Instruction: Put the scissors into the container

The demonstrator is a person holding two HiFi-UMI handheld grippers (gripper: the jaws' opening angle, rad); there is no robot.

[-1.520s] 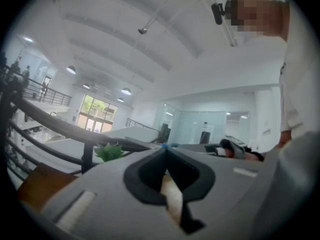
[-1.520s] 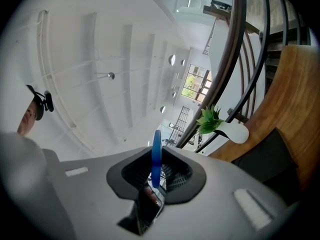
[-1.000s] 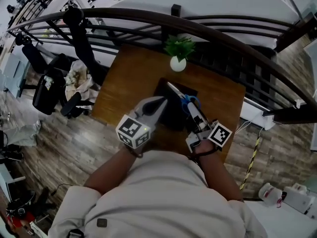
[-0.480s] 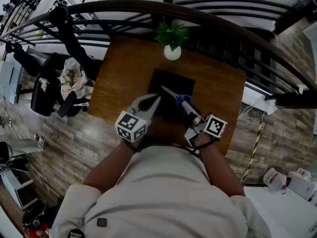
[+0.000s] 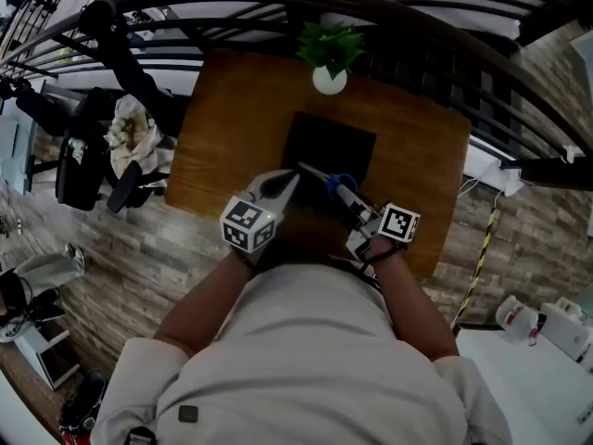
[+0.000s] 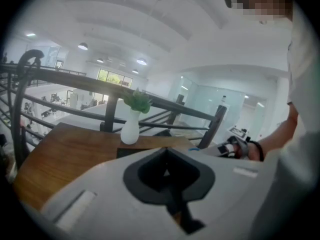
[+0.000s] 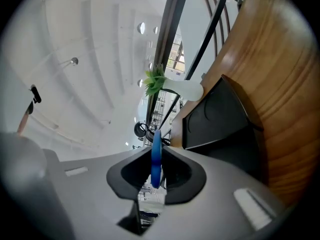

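The scissors (image 5: 335,185) are not in the container (image 5: 320,137) yet. The right hand-held gripper (image 5: 352,204) is holding them. In the right gripper view, the blue handle sits between the two jaws and they are squeezed tight on it. So the pick-up part looks done. What is left is to put the scissors inside the box and let go.

In the head view the scissors are near the middle of the frame. They lie over the near edge of the black container, which sits on the brown desk (image 5: 232,109). I cannot tell if they touch the box or hang just above it.

The scissors are long and thin. Their long line runs from the lower right to the upper left of the frame. The blue handle is at the lower right end, in the gripper. The shiny blades point to the upper left, across the near edge of the box. The blades look closed together.

The left hand-held gripper (image 5: 285,184) is just beside the scissors, on their left. Its jaws are pressed together and nothing is between them.

A little green plant (image 5: 329,63) in a white pot stands behind the box, at the top of the frame.
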